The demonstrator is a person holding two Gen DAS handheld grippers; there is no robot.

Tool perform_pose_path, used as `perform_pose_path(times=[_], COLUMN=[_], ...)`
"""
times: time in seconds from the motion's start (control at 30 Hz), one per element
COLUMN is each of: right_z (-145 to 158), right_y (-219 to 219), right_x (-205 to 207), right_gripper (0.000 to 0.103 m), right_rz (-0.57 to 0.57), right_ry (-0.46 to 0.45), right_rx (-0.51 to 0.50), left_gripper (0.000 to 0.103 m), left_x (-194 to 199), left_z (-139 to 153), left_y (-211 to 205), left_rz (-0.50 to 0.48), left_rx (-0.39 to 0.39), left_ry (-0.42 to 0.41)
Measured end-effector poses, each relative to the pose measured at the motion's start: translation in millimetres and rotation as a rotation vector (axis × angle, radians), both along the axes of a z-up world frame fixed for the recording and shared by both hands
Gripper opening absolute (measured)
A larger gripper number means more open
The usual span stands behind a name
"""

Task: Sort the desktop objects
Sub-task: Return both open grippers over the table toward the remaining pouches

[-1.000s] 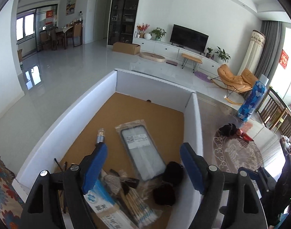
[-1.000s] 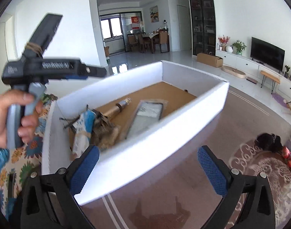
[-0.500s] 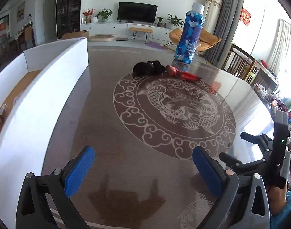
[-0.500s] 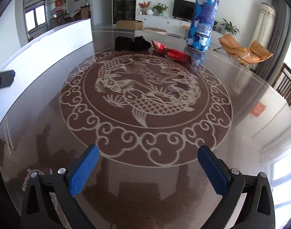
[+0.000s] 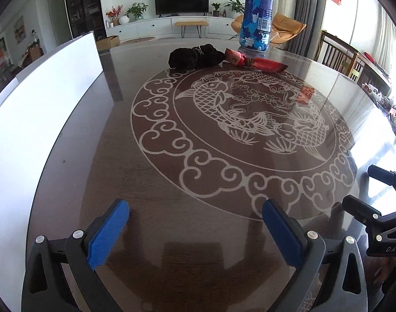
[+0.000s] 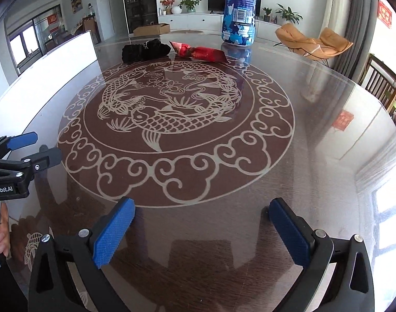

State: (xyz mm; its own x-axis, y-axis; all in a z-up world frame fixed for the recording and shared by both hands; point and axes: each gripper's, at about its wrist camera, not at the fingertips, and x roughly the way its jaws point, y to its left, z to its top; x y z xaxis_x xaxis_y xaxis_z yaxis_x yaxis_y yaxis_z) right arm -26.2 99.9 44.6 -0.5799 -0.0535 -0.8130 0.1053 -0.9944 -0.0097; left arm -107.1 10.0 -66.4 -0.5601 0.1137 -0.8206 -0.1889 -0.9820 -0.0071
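Observation:
A black bundle and a red packet lie at the far side of the round glass table, in front of a tall blue patterned bottle. They also show in the right wrist view: the bundle, the packet, the bottle. The white box stands along the table's left edge. My left gripper is open and empty near the front edge. My right gripper is open and empty, to its right.
The glass table has a carp and cloud pattern in its middle. The white box wall runs along the left. Wooden chairs stand past the table's right rim. The living room lies beyond.
Both grippers have swung away from the white box to face the table's middle and settled low near the front edge. Both stay open and empty.

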Motion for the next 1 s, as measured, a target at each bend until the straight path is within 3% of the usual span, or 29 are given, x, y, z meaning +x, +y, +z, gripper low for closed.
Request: perform_pose_path(times=[1.0], right_z=[0], right_y=[0], right_x=[0], right_gripper=[0.103], right_rz=[0.0], right_ry=[0.0], right_rx=[-0.001], left_gripper=[0.103], left_x=[-39], left_z=[-2], left_y=[14], left_rz=[-0.152], left_rx=[-0.021], left_ry=[-0.025])
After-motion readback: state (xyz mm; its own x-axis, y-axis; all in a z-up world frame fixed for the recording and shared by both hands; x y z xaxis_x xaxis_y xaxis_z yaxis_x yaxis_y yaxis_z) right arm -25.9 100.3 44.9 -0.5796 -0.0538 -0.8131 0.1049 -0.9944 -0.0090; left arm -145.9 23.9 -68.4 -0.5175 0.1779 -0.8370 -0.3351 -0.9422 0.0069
